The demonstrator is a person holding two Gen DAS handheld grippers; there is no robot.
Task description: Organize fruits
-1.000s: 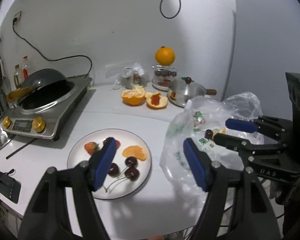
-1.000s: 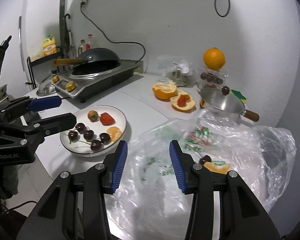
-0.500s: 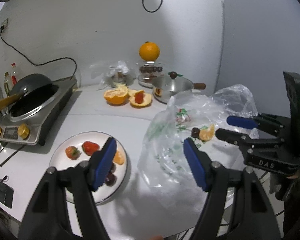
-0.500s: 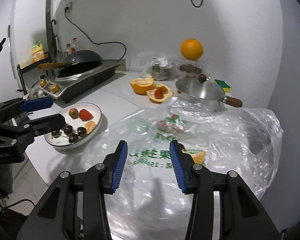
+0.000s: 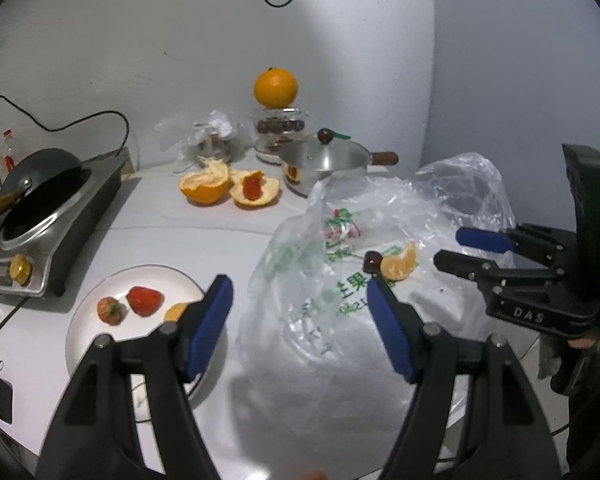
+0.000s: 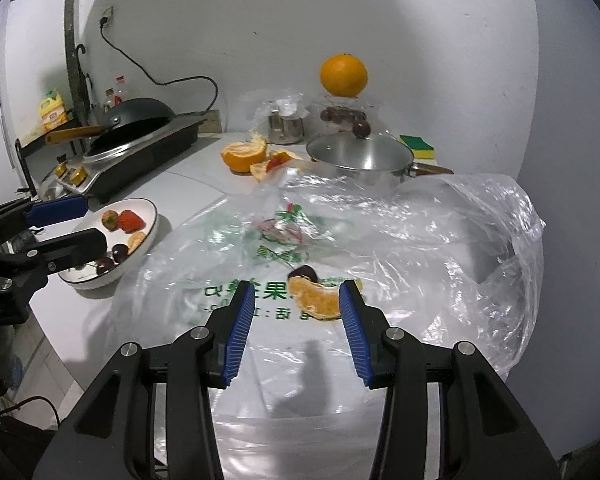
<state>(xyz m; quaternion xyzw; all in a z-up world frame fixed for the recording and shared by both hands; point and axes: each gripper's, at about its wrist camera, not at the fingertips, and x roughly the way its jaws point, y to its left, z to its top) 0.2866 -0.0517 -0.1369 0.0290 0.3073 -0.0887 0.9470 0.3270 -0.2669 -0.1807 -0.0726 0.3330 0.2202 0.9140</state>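
A clear plastic bag (image 5: pixel 332 296) (image 6: pixel 400 232) lies spread on the white table. On it rest an orange segment (image 5: pixel 400 266) (image 6: pixel 316 300) and a dark cherry (image 5: pixel 371 261) (image 6: pixel 304 271), touching each other. My right gripper (image 6: pixel 297 292) (image 5: pixel 450 246) is open and hovers just short of the segment, which shows near its right finger; the pads do not press it. My left gripper (image 5: pixel 298 292) (image 6: pixel 88 224) is open and empty, over the bag's left edge. The white plate (image 5: pixel 80 320) (image 6: pixel 152 216) holds strawberries (image 5: pixel 145 300), cherries (image 6: pixel 118 252) and an orange piece.
An induction cooker with a wok (image 5: pixel 40 200) stands at the left. Orange halves (image 5: pixel 204 186), a steel pot (image 5: pixel 324 164) and a whole orange (image 5: pixel 276 88) on a glass jar line the back wall. A green sponge (image 6: pixel 416 146) lies behind the pot. The table edge runs along the front.
Both grippers moved to the right and toward the bag. The plate slid left in both views, and the segment and cherry now sit close to the right gripper's fingertips.
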